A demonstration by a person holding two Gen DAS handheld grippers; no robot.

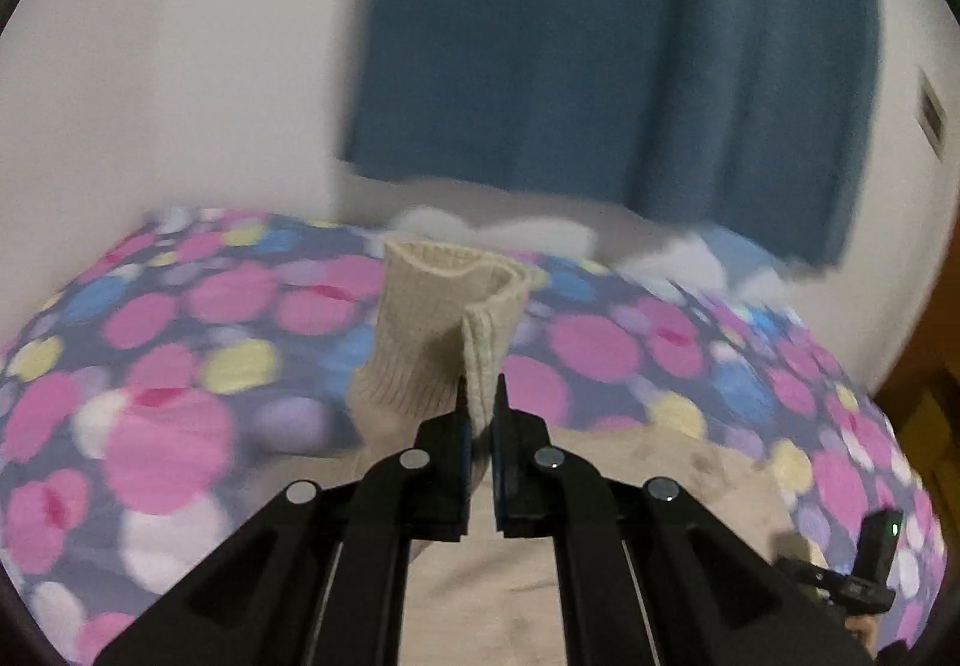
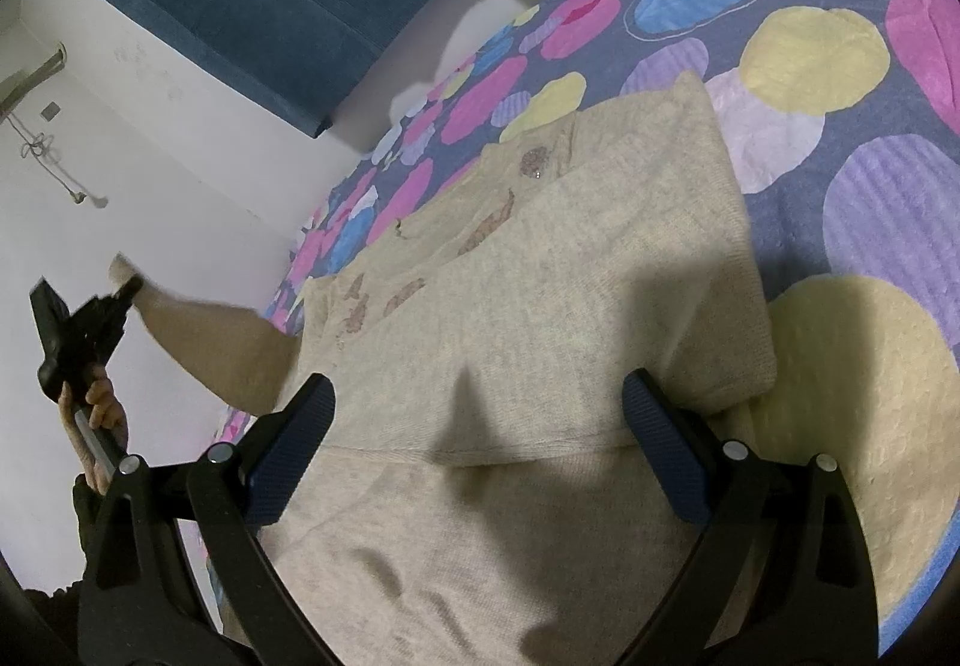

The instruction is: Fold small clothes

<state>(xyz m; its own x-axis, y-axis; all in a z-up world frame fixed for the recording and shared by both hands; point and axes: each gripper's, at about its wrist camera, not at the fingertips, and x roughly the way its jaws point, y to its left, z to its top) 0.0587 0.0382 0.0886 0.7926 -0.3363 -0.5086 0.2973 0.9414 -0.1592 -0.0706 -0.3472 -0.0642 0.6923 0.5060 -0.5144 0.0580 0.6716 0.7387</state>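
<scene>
A beige knitted sweater (image 2: 540, 276) lies partly folded on the spotted bedspread (image 2: 840, 186). My left gripper (image 1: 480, 396) is shut on the ribbed cuff (image 1: 444, 318) of one sleeve, which stands up between the pads. From the right wrist view the left gripper (image 2: 84, 330) is off to the left, held by a hand (image 2: 102, 408), with the sleeve (image 2: 204, 342) stretched out from the sweater's body and lifted off the bed. My right gripper (image 2: 480, 408) hovers open over the sweater's lower part, nothing between its fingers (image 2: 294, 444).
A blue padded panel (image 1: 600, 36) hangs on the white wall behind the bed. White and blue pillows (image 1: 690, 258) sit at the head of the bed. Part of the other gripper's body (image 1: 870, 564) shows at lower right. A cord (image 2: 36, 144) hangs on the wall.
</scene>
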